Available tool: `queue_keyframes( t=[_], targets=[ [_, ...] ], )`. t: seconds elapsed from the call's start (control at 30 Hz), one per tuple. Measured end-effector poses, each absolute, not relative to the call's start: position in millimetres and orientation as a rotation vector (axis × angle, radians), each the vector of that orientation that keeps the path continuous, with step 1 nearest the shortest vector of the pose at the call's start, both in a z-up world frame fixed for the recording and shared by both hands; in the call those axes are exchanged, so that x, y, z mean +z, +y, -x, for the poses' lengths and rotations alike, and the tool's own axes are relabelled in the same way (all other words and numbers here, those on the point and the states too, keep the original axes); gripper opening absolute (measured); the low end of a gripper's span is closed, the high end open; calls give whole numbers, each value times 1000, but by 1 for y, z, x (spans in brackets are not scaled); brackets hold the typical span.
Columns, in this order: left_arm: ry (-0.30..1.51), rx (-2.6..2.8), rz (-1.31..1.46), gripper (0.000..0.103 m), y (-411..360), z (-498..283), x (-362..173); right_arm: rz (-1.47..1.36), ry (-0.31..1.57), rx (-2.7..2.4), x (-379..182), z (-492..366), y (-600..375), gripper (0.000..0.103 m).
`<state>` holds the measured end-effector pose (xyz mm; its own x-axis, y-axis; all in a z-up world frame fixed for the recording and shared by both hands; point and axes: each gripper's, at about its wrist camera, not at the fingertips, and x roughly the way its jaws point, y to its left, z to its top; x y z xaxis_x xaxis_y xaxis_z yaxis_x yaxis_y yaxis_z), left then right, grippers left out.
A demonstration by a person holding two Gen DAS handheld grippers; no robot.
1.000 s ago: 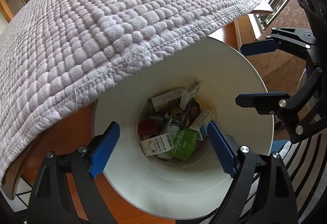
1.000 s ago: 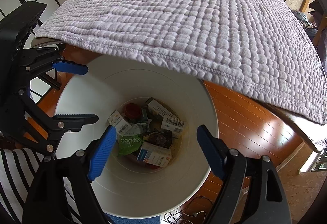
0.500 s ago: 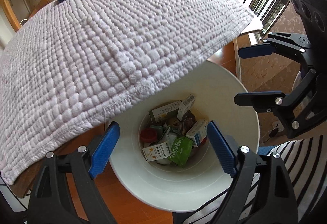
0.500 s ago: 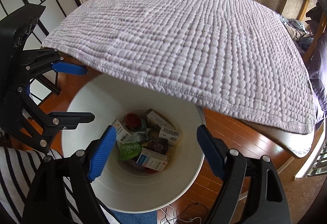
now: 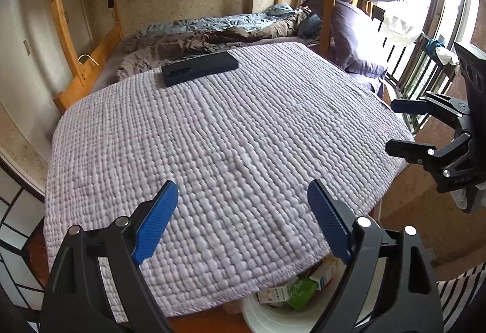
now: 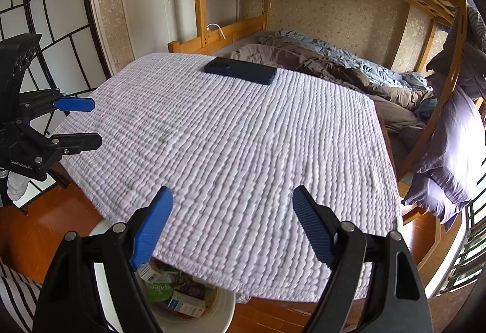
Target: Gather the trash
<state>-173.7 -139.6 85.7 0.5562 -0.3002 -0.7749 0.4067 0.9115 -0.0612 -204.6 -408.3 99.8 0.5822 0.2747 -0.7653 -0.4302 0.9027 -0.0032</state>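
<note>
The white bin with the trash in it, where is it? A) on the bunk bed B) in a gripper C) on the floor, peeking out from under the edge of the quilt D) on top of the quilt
C: the white bin stands on the wooden floor, partly hidden under the quilt, with boxes and a green packet inside.

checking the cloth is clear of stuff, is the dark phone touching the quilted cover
Touching. In the right wrist view the dark phone lies flat on the quilted cover near its far edge, with no gap beneath it; the left wrist view shows the same.
</note>
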Motion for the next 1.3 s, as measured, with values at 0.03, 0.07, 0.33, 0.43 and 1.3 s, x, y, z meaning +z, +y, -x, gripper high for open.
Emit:
queue_keyframes(
  t=[0.03,0.07,0.33,0.43,1.3],
  targets=[
    [887,-407,-123,89,-135,167,86,198,850,412,102,199,-409,80],
    [887,-400,-119,89,-139,162,83,202,846,409,102,193,-409,80],
    [928,-296,-79,89,-108,105,59,190,896,340,66,121,-430,80],
    [956,-266,-44,89,-92,78,46,168,912,338,51,91,-439,80],
    [1013,-162,-91,91,-52,-6,-11,155,964,271,-7,-13,-489,80]
  ],
)
